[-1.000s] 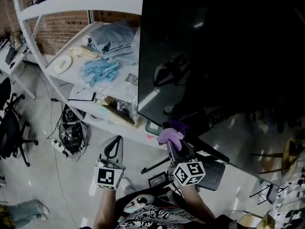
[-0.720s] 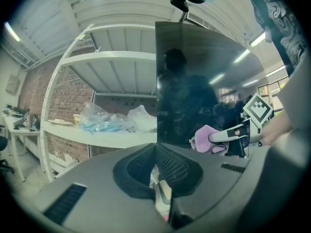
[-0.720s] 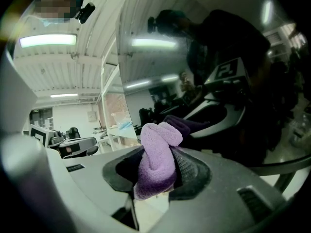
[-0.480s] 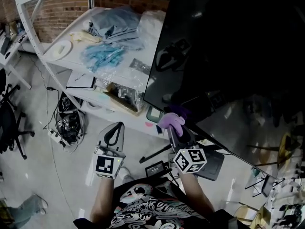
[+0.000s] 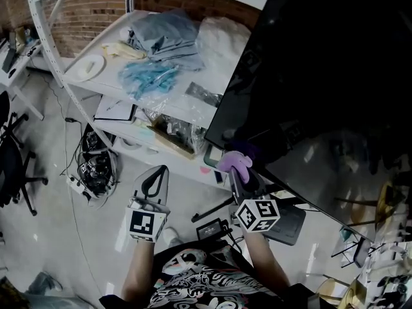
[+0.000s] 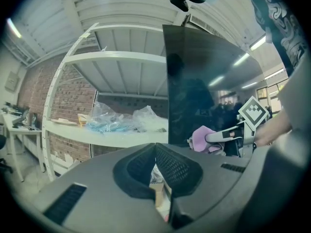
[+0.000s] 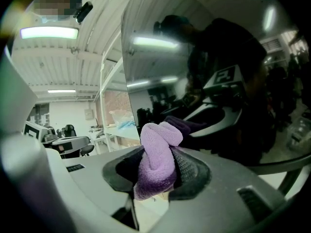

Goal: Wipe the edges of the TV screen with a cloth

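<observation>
The big black TV screen (image 5: 335, 76) fills the right of the head view; its dark glass (image 7: 204, 67) mirrors my gripper in the right gripper view, and its left edge (image 6: 166, 81) runs straight up in the left gripper view. My right gripper (image 5: 237, 170) is shut on a lilac cloth (image 5: 233, 163), which presses against the screen's lower left corner. The cloth (image 7: 158, 157) bulges out between the jaws, and the cloth (image 6: 205, 139) shows pink in the left gripper view. My left gripper (image 5: 153, 182) hangs lower left, jaws shut, holding nothing.
A white shelf unit (image 5: 122, 118) left of the TV carries grey folded fabric (image 5: 164, 34), blue plastic bags (image 5: 149, 77) and a white plate (image 5: 88, 65). Cables and a power strip (image 5: 90, 172) lie on the floor. A dark stand base (image 5: 286, 221) sits under the screen. An office chair (image 5: 13, 166) stands far left.
The view has swung so the TV's left edge sits further right. The right gripper with the cloth stays at the screen's lower left corner; the left gripper has hardly moved.
</observation>
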Motion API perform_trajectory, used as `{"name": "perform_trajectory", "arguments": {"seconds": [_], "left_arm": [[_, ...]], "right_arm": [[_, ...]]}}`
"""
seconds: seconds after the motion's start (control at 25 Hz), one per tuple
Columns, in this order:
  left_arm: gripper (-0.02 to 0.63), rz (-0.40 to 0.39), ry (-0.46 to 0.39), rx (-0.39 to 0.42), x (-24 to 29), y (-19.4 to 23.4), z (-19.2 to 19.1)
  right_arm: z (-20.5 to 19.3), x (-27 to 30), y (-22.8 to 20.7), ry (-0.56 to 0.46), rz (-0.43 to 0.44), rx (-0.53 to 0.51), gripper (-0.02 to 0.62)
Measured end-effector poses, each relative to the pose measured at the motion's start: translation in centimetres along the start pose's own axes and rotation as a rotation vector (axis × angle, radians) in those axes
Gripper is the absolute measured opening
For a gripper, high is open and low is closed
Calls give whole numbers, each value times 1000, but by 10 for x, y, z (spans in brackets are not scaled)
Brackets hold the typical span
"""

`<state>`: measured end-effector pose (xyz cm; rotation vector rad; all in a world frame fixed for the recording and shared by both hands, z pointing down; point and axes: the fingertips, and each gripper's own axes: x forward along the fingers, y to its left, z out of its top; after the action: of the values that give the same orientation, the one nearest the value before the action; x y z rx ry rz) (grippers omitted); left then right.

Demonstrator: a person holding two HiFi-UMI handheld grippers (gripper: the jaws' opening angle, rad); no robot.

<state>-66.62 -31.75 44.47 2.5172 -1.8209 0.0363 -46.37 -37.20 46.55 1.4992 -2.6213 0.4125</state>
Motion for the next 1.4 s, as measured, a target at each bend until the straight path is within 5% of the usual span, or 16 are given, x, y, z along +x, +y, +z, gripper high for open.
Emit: {"name": "perform_trajectory", "arguments": {"seconds": [1.4], "left_arm": [[17, 48, 3, -19, -31, 62, -5]], "right_arm": [[2, 60, 53, 17, 8, 29, 161]]}}
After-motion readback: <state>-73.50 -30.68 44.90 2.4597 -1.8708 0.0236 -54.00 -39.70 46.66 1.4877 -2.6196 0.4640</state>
